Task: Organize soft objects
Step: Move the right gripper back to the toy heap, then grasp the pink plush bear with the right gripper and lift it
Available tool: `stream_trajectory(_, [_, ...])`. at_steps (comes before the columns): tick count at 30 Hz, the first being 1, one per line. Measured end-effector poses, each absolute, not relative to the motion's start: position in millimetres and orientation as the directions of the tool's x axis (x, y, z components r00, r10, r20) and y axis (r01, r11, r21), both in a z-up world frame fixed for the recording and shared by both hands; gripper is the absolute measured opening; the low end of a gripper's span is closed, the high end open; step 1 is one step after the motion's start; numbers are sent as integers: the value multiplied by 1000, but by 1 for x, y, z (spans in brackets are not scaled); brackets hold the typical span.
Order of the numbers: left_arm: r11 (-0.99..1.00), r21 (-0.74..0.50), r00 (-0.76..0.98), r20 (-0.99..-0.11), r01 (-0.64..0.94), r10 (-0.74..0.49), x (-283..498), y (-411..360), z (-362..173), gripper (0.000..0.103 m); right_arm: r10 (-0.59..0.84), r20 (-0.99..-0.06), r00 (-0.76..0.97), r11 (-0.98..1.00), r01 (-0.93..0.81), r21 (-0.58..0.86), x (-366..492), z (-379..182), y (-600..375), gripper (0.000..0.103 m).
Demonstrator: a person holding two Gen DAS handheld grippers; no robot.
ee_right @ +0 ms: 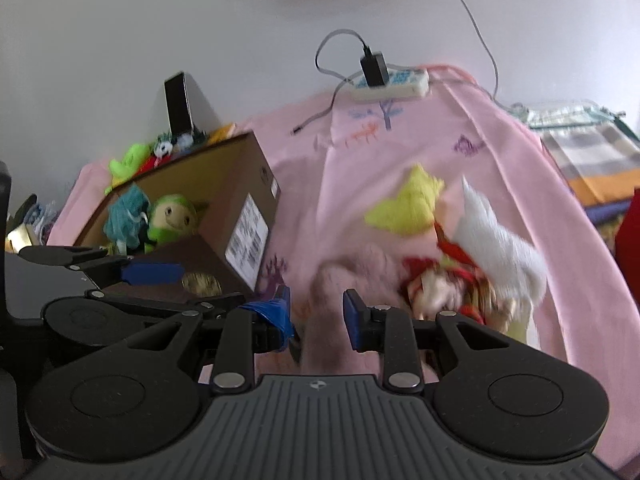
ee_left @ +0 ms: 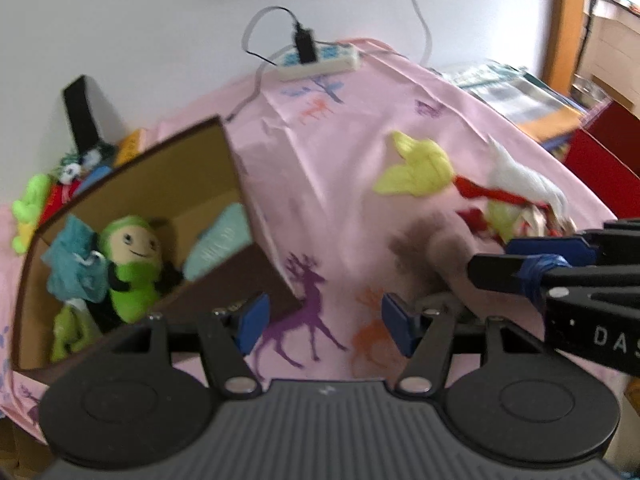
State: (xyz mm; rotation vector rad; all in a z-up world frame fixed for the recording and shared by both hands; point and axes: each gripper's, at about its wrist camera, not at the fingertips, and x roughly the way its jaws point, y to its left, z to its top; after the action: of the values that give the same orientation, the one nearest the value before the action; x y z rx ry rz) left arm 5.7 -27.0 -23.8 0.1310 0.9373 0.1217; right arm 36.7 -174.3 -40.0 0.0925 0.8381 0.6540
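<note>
White wall (ee_left: 160, 20), wooden doorframe (ee_left: 560, 20)

The cardboard box (ee_left: 224, 152) sits on the tablecloth (ee_left: 328, 168). In the box lies a doll (ee_left: 134, 264). Right of the box, a heap of soft toys (ee_right: 448, 248) rests on the cloth. Behind the box, farther right, lies a power strip (ee_left: 320, 65); more toys (ee_right: 136, 160) crowd behind its left end.

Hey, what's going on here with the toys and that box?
A person with a gripper in each hand is sorting soft toys on a pink cloth. A cardboard box already holds a green doll and some blue plush. The right gripper has its fingers on either side of a pinkish-brown plush, though blur hides whether they press it. The left gripper is open and empty, between box and toy pile.
</note>
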Motion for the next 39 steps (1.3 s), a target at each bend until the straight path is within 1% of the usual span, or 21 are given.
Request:
stream_trajectory(9, [996, 80, 568, -822, 48, 39, -7, -37, -47, 65, 586, -666, 462, 786, -521, 331, 29, -45, -190, 11])
stream_trajectory(15, [994, 12, 605, -794, 105, -54, -6, -45, -43, 66, 599, -653, 464, 786, -495, 369, 40, -44, -195, 12])
stream_trajectory(19, [986, -11, 623, -774, 165, -112, -2, -54, -40, 66, 618, -659, 428, 781, -429, 454, 59, -49, -202, 12])
stream_trajectory(20, [984, -15, 623, -773, 178, -125, 0, -56, -41, 66, 631, -663, 403, 773, -403, 490, 65, -53, -204, 15])
stream_trajectory(22, [979, -31, 617, -772, 199, -150, 5, -60, -41, 66, 643, -663, 382, 765, -350, 541, 74, -59, -209, 15])
stream_trajectory(26, [969, -117, 599, -768, 216, -226, 19, -57, -41, 66, 644, -660, 385, 764, -293, 575, 88, -63, -217, 15])
stream_trajectory(28, [964, -149, 590, -767, 219, -253, 26, -56, -41, 66, 632, -678, 376, 775, -303, 555, 93, -63, -216, 16])
stream_trajectory(30, [961, -156, 586, -766, 230, -265, 29, -58, -42, 66, 635, -678, 372, 773, -303, 557, 96, -64, -219, 16])
stream_trajectory(33, [955, -150, 590, -758, 257, -278, 33, -63, -42, 66, 664, -662, 348, 746, -241, 621, 106, -72, -232, 16])
stream_trajectory(36, [945, -196, 569, -760, 260, -314, 42, -61, -47, 67, 671, -664, 329, 736, -188, 650, 113, -78, -241, 17])
stream_trajectory(39, [929, -262, 521, -772, 261, -364, 52, -61, -54, 68, 661, -673, 333, 748, -214, 629, 113, -75, -239, 17])
